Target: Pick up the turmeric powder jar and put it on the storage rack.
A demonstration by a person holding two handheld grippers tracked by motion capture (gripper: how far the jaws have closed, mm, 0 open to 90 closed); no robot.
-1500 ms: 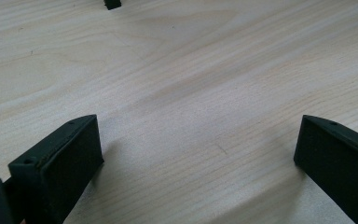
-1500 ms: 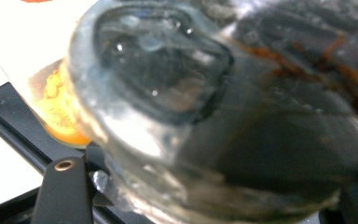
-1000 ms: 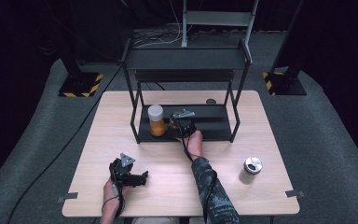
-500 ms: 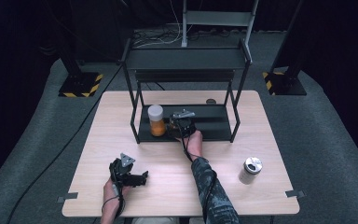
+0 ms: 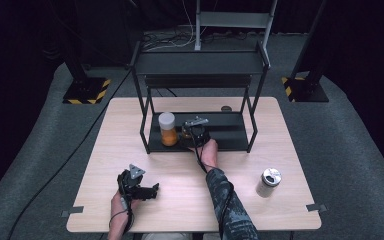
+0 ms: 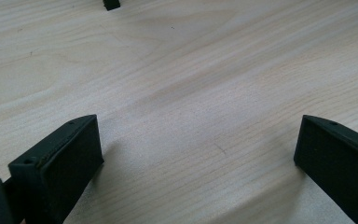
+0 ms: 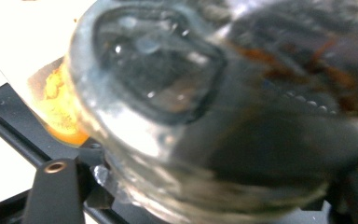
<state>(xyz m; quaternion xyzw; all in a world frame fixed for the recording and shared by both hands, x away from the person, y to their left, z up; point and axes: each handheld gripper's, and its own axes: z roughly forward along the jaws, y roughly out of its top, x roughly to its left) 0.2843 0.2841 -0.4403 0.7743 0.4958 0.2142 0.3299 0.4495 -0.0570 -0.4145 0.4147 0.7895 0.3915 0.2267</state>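
Glass jar (image 7: 205,116), rounded and glossy, sits between the just-opened right gripper (image 5: 194,131) jaws; left gripper (image 5: 152,192) gapes empty.

My counter (image 6: 191,70) is pale wood, smooth with fine grain, matt. My jaws look like matt black plastic. Between my right ones sits a glossy clear glass jar (image 7: 177,116). The shelf rack (image 5: 200,65) is matt black metal; the can (image 5: 268,182) shines silvery.
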